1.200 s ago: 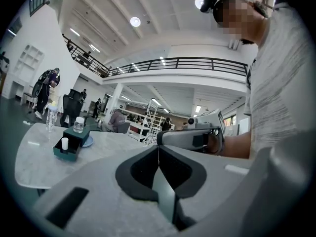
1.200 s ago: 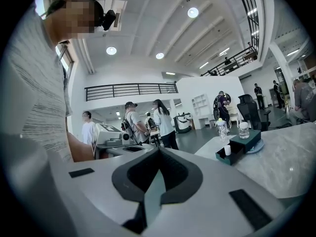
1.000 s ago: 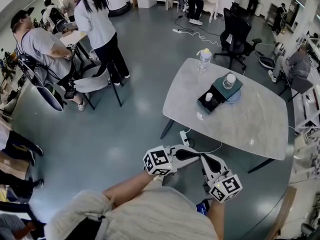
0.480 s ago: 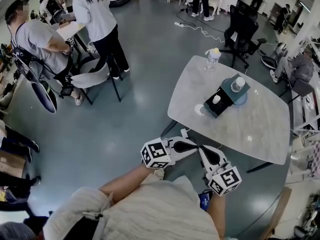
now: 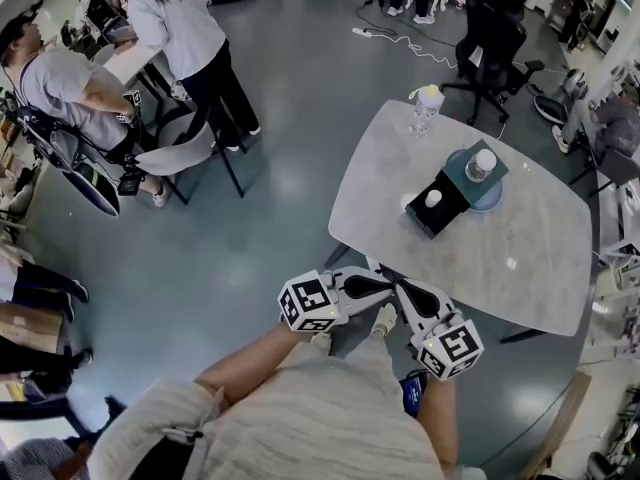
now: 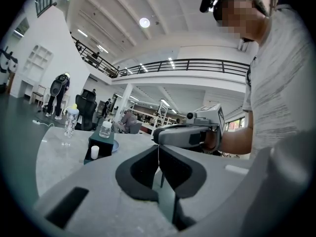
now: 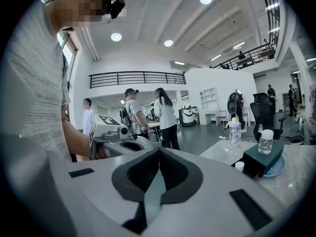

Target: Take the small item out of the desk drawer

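Observation:
A small dark green desk drawer unit (image 5: 458, 188) stands on the grey table (image 5: 520, 258), and its drawer is pulled out toward me. A small white cylinder (image 5: 433, 198) stands in the open drawer; the gripper views show the white cylinder (image 6: 95, 152) (image 7: 239, 166) too. A clear jar (image 5: 483, 162) sits on top of the unit. My left gripper (image 5: 388, 281) and right gripper (image 5: 403, 290) hover side by side just off the table's near edge, well short of the drawer. Both are shut with nothing between the jaws.
A blue plate (image 5: 492, 200) lies under the unit. A clear bottle with a yellow cap (image 5: 425, 108) stands at the table's far corner. A black office chair (image 5: 492, 43) is beyond the table. People sit and stand around a small desk and chair (image 5: 185, 158) at the left.
The table and drawer unit have come nearer in the head view as I moved toward them. Both grippers went along together and stayed shut.

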Tool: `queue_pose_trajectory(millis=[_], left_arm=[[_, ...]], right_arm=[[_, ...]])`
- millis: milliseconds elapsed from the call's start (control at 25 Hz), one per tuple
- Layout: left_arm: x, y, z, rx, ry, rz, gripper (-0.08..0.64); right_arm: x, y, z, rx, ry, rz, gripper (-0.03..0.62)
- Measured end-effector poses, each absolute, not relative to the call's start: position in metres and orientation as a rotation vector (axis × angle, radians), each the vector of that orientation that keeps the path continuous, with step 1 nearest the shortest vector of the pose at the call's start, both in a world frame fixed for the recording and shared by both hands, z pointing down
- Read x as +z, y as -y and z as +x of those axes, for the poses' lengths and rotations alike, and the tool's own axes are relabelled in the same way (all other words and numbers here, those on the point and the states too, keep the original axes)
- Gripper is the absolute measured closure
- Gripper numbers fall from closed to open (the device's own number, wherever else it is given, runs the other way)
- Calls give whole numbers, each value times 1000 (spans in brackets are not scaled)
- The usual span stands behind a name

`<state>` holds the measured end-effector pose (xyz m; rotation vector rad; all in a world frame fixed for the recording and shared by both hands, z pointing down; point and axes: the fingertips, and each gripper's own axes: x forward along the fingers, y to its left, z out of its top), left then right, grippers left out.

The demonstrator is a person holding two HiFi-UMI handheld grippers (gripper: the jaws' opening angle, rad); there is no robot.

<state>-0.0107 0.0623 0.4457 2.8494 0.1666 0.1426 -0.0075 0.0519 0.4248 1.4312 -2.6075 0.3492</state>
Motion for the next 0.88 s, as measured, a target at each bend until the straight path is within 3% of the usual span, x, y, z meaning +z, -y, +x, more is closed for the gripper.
queue_pose_trajectory(millis=[880], left_arm=[[501, 89, 131, 240, 99, 2796, 545]], right_arm=[[488, 102, 149, 451, 2558, 1277, 583]])
